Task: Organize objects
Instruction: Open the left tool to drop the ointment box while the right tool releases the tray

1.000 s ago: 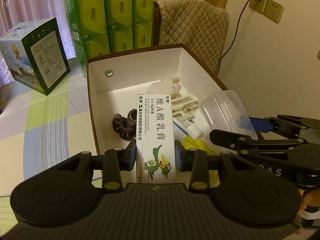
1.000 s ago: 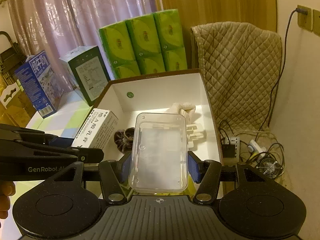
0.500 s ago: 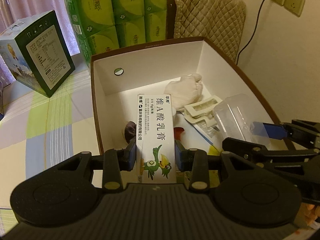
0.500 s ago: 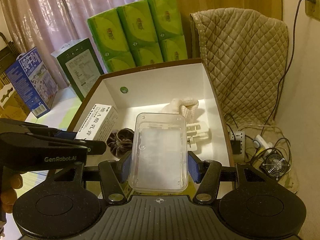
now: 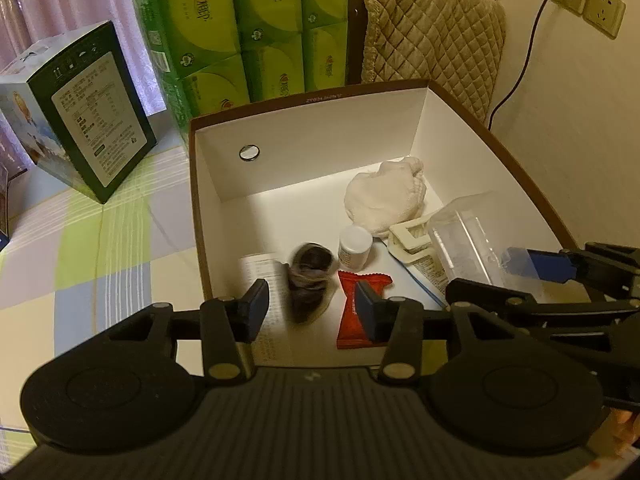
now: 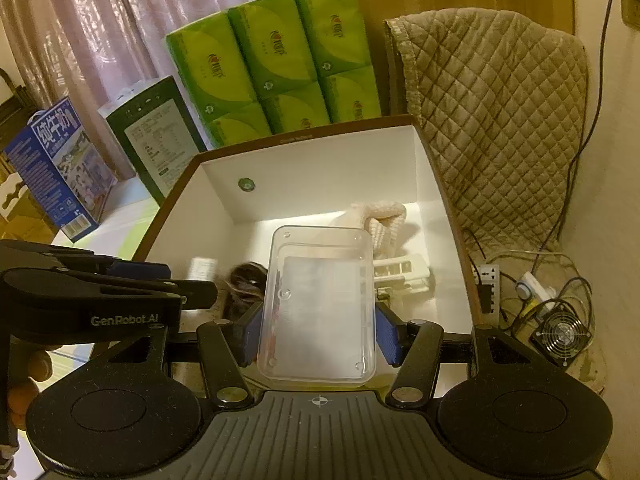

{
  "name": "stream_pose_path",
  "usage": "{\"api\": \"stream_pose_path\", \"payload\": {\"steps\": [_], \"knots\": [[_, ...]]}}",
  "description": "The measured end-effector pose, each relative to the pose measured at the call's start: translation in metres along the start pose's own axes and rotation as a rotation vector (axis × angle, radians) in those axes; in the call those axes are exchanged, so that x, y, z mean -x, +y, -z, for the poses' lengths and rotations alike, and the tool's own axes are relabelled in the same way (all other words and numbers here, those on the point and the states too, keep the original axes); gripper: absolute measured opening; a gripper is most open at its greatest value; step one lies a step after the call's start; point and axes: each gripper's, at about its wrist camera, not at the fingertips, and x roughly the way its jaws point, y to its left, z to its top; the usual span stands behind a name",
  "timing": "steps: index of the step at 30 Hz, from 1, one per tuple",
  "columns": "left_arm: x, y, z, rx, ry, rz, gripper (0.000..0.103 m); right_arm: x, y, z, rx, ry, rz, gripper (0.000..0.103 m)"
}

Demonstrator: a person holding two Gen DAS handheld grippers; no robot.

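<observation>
Left tongs (image 5: 310,304) apart (nothing held); right tongs (image 6: 318,330) clamped on clear container (image 6: 318,304) above box (image 6: 440,216).

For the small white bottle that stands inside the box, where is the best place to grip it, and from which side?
Grip the small white bottle across its round body just under the cap, coming from above. It stands upright, with the dark scrunchie close on one side and the white clip on the other, so a sideways approach looks crowded. The left gripper is open and nearest.
</observation>
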Motion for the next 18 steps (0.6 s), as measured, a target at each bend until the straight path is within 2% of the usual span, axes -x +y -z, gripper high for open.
{"api": "stream_pose_path", "payload": {"steps": [7,9,12,14,15,18], "knots": [[0.011,0.007,0.001,0.020,-0.016,-0.012,0.056,-0.008,0.004,-0.003,0.012,-0.021,-0.010,0.056],[0.015,0.009,0.002,0.027,-0.022,-0.019,0.057,-0.007,0.004,-0.003,0.019,-0.030,-0.004,0.068],[0.024,0.014,0.003,0.042,-0.032,0.000,0.058,-0.001,0.003,-0.003,0.015,-0.037,-0.006,0.074],[0.032,0.014,0.007,0.043,-0.042,0.001,0.065,0.006,0.003,-0.002,0.015,-0.047,-0.007,0.074],[0.037,0.013,0.009,0.038,-0.052,-0.009,0.073,0.011,0.003,-0.001,0.019,-0.050,-0.009,0.075],[0.052,0.015,0.017,0.040,-0.073,-0.002,0.077,0.024,0.005,0.005,0.024,-0.054,-0.011,0.076]]}}
